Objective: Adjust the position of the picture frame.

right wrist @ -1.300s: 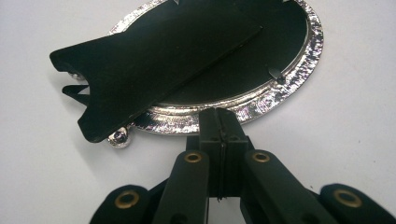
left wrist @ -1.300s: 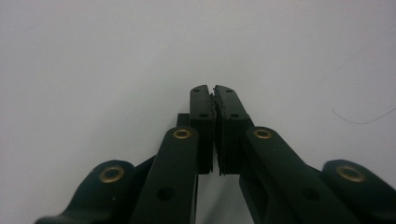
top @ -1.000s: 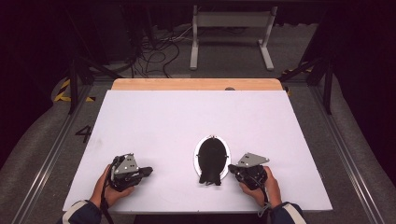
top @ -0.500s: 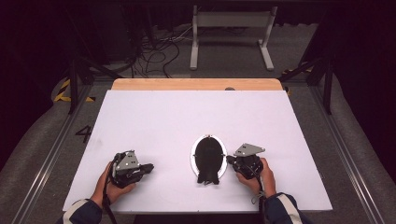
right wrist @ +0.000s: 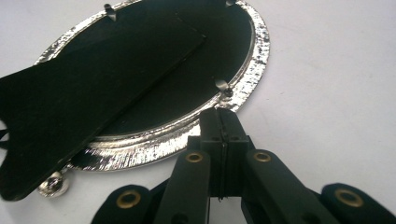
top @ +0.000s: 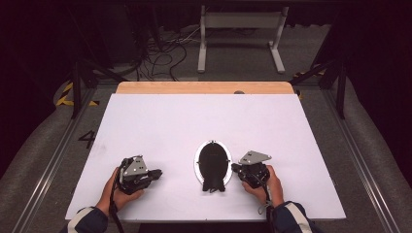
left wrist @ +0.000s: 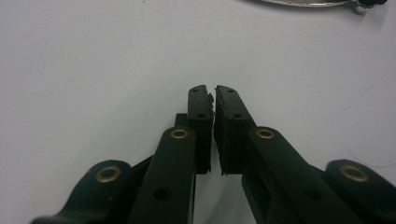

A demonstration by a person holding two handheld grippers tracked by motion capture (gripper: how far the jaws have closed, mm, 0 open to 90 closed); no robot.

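Oval picture frame (right wrist: 159, 140) face-down: rigid, light, probably fragile. Right gripper (right wrist: 223, 116) closed, empty, touching rim; grip rim there. Left gripper (left wrist: 212, 93) nearly closed, empty, well apart from frame.

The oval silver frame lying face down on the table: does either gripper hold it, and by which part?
Neither holds it. The right gripper, jaws shut, touches the oval frame's silver rim; the left gripper holds nothing.

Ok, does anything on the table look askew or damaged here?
The oval picture frame lies face down on the white table, its black stand swung out past the silver rim. The left tongs' pads look frayed at their tips.
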